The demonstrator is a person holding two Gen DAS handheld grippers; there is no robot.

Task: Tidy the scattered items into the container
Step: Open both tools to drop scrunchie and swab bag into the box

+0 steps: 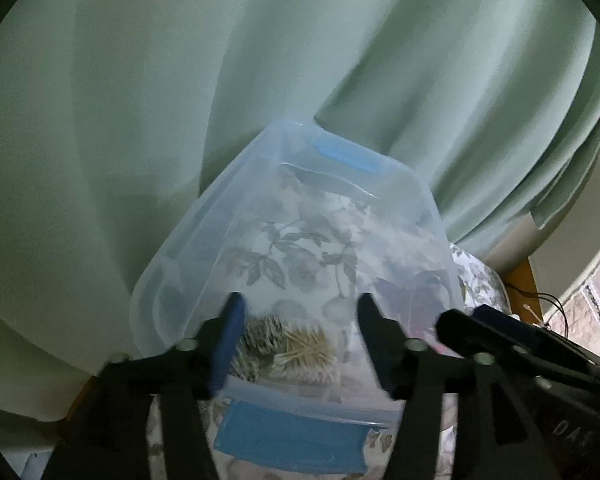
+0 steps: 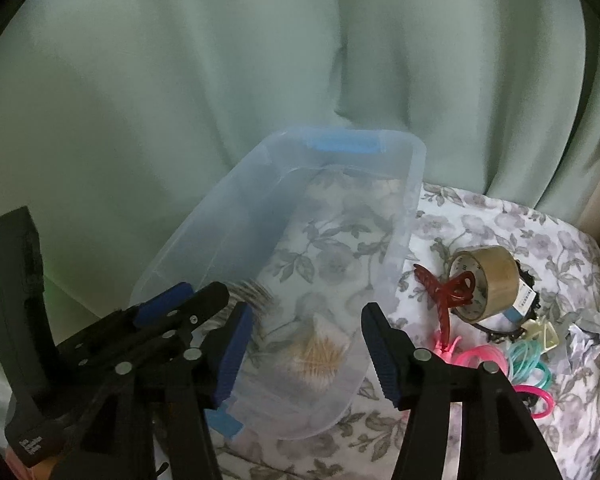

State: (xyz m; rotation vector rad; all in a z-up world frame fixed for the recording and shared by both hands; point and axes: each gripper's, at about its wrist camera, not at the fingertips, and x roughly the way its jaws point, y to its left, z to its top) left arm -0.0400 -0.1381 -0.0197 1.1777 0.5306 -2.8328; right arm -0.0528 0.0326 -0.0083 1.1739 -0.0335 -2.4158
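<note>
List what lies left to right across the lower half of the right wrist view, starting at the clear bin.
Clear bin → red hair claw → roll of brown tape → teal hair ties → crumpled silver wrapper.

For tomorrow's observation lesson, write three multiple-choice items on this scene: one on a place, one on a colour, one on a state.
1. Where does the roll of tape lie?
A. In the container
B. On the floral cloth, right of the container
C. Between a gripper's fingers

2. What colour are the container's latches?
A. Blue
B. Red
C. Yellow

3. How does the right gripper stand?
A. Shut on the hair claw
B. Shut, holding nothing
C. Open, holding nothing

Answers: 1 B, the tape rests on the cloth outside the wall. 2 A, both end latches show blue. 3 C, a wide gap separates the fingers, nothing gripped.
</note>
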